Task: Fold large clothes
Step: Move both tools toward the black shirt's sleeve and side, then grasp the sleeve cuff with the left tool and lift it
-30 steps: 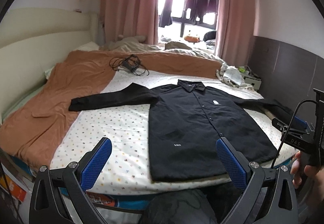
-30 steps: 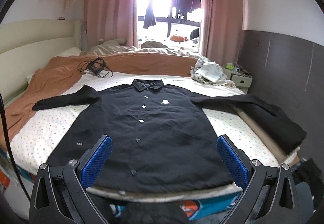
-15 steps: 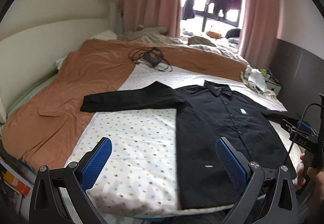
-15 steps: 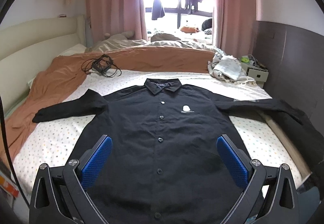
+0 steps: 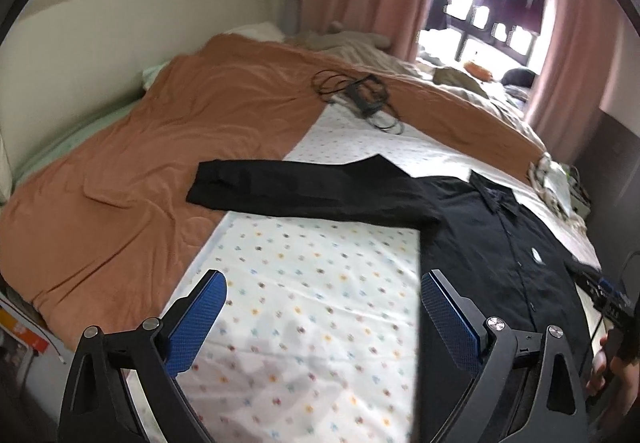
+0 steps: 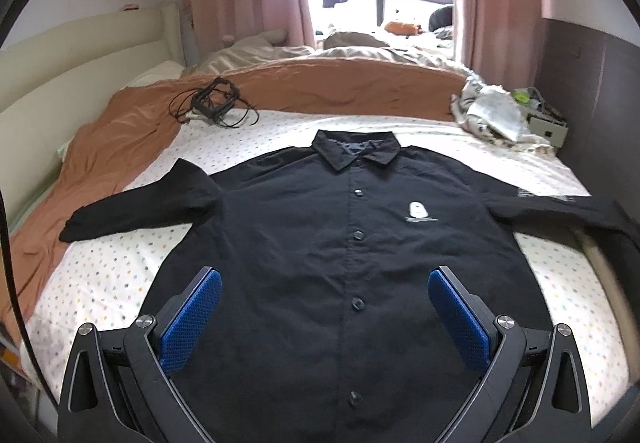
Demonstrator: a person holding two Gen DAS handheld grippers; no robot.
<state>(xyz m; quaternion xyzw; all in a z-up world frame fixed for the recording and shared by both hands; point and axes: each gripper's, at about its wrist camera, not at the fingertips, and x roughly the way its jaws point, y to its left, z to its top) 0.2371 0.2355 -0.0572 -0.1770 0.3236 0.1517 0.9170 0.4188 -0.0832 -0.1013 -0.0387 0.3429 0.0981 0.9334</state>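
Fingers of left gripper spread wide, blue pads apart, nothing btwn them; hovering above dotted sheet near front edge of bed, just left of shirt body. Left finger over bare sheet, right finger at side seam of black shirt, contact w/ cloth can't be told. Shirt's left sleeve stretched flat toward left, cuff end lying on orange blanket at its border w/ sheet. Tangle of black cables further back, on blanket/sheet border toward far edge.

Right gripper likewise released, fingers wide apart & empty, hanging over lower half of shirt, button placket running up btwn them. Shirt face up, buttoned, collar toward far edge, white chest logo right of placket. Right sleeve reaching out to right edge of bed. Crumpled light cloth near far right corner. Part of a hand at right margin of left wrist view, beside the other gripper's body.
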